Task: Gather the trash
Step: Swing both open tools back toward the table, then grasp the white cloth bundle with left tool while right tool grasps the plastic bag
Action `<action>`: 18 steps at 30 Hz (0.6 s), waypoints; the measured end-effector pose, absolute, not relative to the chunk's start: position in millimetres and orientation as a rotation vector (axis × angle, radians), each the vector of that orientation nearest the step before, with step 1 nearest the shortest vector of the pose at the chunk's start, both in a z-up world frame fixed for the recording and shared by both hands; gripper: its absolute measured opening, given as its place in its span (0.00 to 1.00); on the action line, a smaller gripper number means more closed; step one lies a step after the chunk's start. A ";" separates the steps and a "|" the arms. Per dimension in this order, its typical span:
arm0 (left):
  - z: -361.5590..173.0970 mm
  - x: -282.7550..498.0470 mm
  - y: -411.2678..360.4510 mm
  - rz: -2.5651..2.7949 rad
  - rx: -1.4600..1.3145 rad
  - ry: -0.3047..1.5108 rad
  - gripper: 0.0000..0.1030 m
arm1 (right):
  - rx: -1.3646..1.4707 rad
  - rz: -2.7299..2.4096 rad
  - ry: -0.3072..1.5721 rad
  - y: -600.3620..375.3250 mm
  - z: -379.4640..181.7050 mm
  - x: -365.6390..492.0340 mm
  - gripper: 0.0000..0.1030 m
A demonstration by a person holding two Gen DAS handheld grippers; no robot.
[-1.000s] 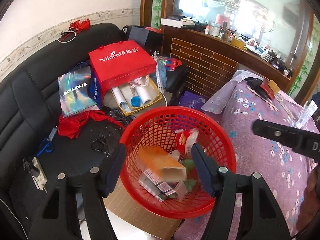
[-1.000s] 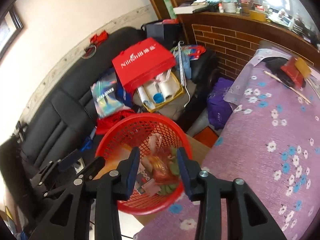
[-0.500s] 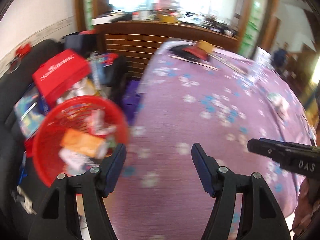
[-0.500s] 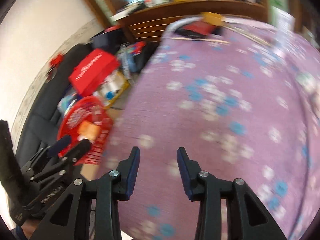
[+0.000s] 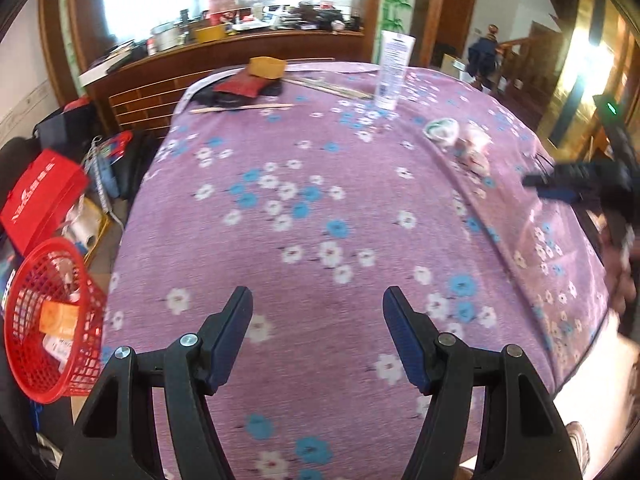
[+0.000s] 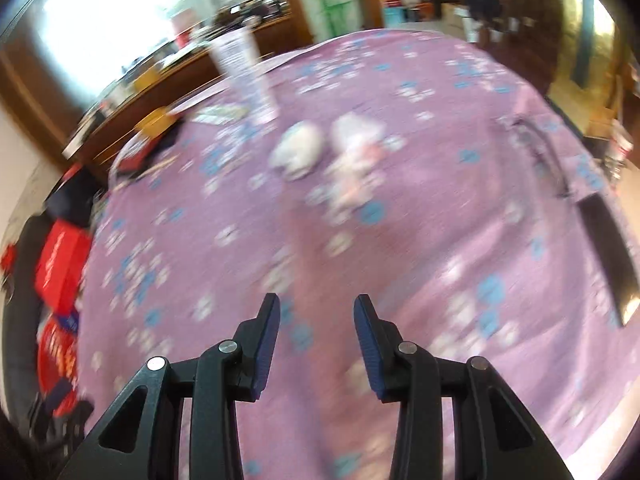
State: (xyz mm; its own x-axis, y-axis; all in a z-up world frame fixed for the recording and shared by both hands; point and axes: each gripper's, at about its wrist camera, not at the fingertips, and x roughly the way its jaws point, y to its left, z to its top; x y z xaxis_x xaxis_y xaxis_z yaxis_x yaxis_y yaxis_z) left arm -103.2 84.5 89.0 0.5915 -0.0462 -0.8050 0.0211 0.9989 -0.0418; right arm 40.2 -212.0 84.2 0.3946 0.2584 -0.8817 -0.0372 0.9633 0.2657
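A red mesh basket [image 5: 52,320] with trash in it stands at the table's left edge, low in the left wrist view. Crumpled white and pink wrappers [image 5: 460,138] lie on the purple flowered tablecloth [image 5: 312,208] at the far right; they show blurred in the right wrist view [image 6: 332,152]. My left gripper [image 5: 317,304] is open and empty above the near cloth. My right gripper [image 6: 316,312] is open and empty, pointing toward the wrappers; it also shows at the right edge of the left wrist view [image 5: 576,184].
A white tube [image 5: 394,70] stands upright at the table's far side, with chopsticks [image 5: 240,109], a red pouch [image 5: 242,86] and a yellow box [image 5: 267,67] beside it. A red bag [image 5: 38,200] and clutter lie on the sofa to the left. A dark flat object [image 6: 608,248] lies at the right.
Both grippers swung right, away from the red basket and over the purple table. The basket slid to the left edge of view. The wrappers came into view.
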 end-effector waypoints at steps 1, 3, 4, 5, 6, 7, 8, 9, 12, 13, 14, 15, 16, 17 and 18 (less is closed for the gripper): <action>89.8 -101.1 79.2 -0.044 -0.020 0.937 0.64 | 0.223 0.191 1.143 -217.6 82.4 54.0 0.40; 92.1 -95.9 72.1 -0.045 -0.010 0.939 0.64 | 0.213 0.183 1.128 -225.8 77.5 74.9 0.40; 93.8 -92.0 68.9 -0.049 -0.010 0.941 0.64 | 0.218 0.199 1.130 -226.4 72.2 88.8 0.40; 95.9 -87.9 66.3 -0.051 -0.009 0.942 0.64 | 0.221 0.204 1.135 -224.6 67.3 97.8 0.40; 97.9 -84.8 64.7 -0.050 -0.005 0.942 0.64 | 0.221 0.202 1.143 -222.2 60.1 110.8 0.40; 100.3 -80.7 61.9 -0.048 0.007 0.938 0.65 | 0.214 0.211 1.157 -217.8 51.6 123.8 0.40; 102.2 -76.3 58.6 -0.050 0.019 0.937 0.66 | 0.205 0.222 1.174 -212.6 42.4 133.6 0.40; 104.4 -70.0 54.6 -0.053 0.035 0.937 0.67 | 0.197 0.221 1.186 -209.0 36.0 139.4 0.40; 109.6 -53.0 45.9 -0.060 0.053 0.933 0.69 | 0.158 0.228 1.224 -196.3 15.5 157.7 0.37; 110.2 -47.4 43.4 -0.061 0.056 0.933 0.69 | 0.146 0.221 1.233 -193.2 10.8 160.5 0.33; 111.0 -41.0 40.8 -0.063 0.056 0.932 0.69 | 0.145 0.223 1.227 -192.5 8.7 161.6 0.31; 111.6 -32.2 36.8 -0.068 0.054 0.930 0.69 | 0.143 0.223 1.216 -192.7 8.3 161.2 0.30; 111.4 -23.8 32.2 -0.074 0.053 0.931 0.69 | 0.141 0.225 1.211 -193.6 9.2 160.4 0.29; 111.5 -14.1 26.7 -0.084 0.052 0.931 0.69 | 0.156 0.233 1.203 -197.4 13.0 157.4 0.29; 111.3 -3.8 20.5 -0.100 0.049 0.929 0.70 | 0.171 0.242 1.196 -201.7 16.3 154.1 0.29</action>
State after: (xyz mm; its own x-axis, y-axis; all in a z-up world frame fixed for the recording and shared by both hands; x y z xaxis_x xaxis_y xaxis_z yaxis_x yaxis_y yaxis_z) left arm -3.8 20.5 111.3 0.5943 -0.0646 -0.8016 0.1068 0.9943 -0.0010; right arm 154.1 -201.7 16.3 0.3452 0.2749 -0.8974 -0.0952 0.9615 0.2579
